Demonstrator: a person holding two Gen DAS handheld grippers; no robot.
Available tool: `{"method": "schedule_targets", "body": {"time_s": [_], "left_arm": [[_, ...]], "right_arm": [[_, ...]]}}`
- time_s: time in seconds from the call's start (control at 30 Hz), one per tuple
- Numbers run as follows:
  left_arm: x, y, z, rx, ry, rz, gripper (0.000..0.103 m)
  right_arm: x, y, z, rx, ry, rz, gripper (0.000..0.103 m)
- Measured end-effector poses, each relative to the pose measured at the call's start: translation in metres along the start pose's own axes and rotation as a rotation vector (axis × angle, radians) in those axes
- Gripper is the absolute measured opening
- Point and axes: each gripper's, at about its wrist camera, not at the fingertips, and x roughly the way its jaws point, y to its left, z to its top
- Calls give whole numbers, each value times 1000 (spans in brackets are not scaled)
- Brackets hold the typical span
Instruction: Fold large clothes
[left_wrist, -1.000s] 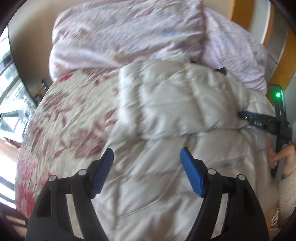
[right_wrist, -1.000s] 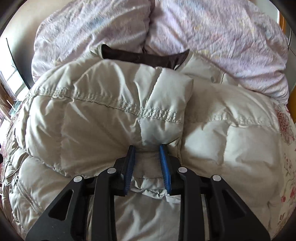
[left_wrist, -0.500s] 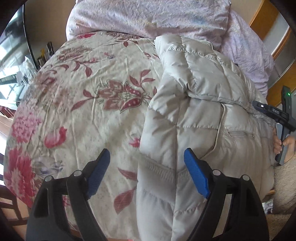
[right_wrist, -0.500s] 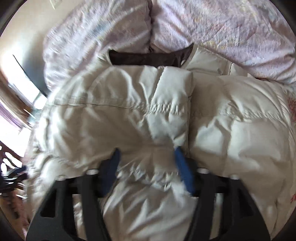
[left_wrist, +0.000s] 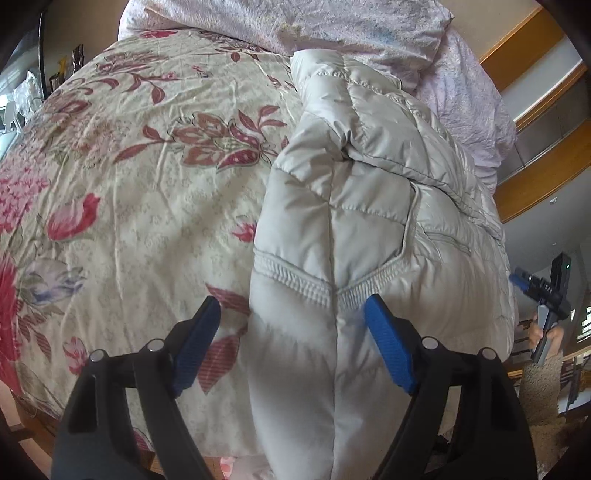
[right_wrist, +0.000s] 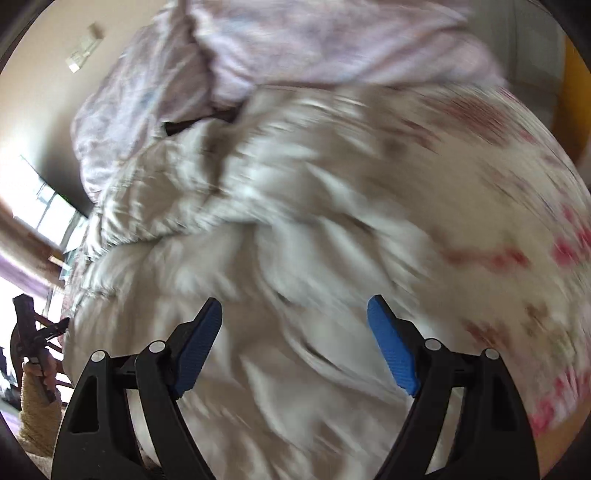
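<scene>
puffer jacket (left_wrist: 369, 206), pale grey-beige quilted, lies on a floral bedspread (left_wrist: 140, 177) toward the right half of the bed as the left wrist view has it, its far end close under the lilac pillows (left_wrist: 332, 26) at the head. progress, judged: partly folded. a quilted panel, sleeve or side, i cannot tell which, is laid over the body and makes a long raised ridge with a clean left edge; the bundle looks narrowed lengthwise. no crosswise fold shows yet, so bringing hem toward collar, or the reverse, seems left to do, plus some tidying. long axis runs from the near edge of the bed up toward the pillows, roughly along the left gripper's line of sight. the elastic-stitched hem band (left_wrist: 295, 284) is at the near end, draping toward the bed's edge; the dark collar lining (right_wrist: 199, 120) sits at the far end by the pillows, so the jacket points head-of-bed. left gripper (left_wrist: 291, 347): jaws wide apart, holding nothing, hovering above the hem with the left blue pad over bedspread and the right pad over jacket; contact with the cloth cannot be confirmed. right gripper (right_wrist: 295, 343): jaws also spread wide, nothing between them, over the jacket's body; that view is heavily motion-blurred, so fine detail is lost. in the left view the right gripper shows small at the far right edge, off the jacket's side.
</scene>
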Motion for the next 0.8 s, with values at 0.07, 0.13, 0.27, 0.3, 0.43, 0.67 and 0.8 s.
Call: {"method": "schedule_targets", "body": {"time_s": [0.07, 0.13, 0.27, 0.3, 0.43, 0.67, 0.8], "left_arm": [[-1, 2, -2, 2, 2, -9, 79], [-1, 5, -4, -6, 3, -27, 78], [-2, 6, -7, -11, 3, -40, 77], [-3, 6, -8, -12, 4, -45, 77], [-5, 7, -13, -18, 4, -57, 76], [-9, 11, -21, -36, -1, -93, 71], [-9, 15, -28, -76, 12, -156, 62]], "right_arm": [[-10, -25, -15, 67, 13, 50, 83], [-19, -48, -29, 130, 25, 63, 83], [-31, -76, -52, 214, 28, 80, 83], [-32, -81, -57, 232, 28, 93, 83], [-29, -88, -65, 276, 41, 125, 83], [-30, -95, -75, 285, 45, 178, 83], [-30, -94, -84, 274, 61, 251, 81]]}}
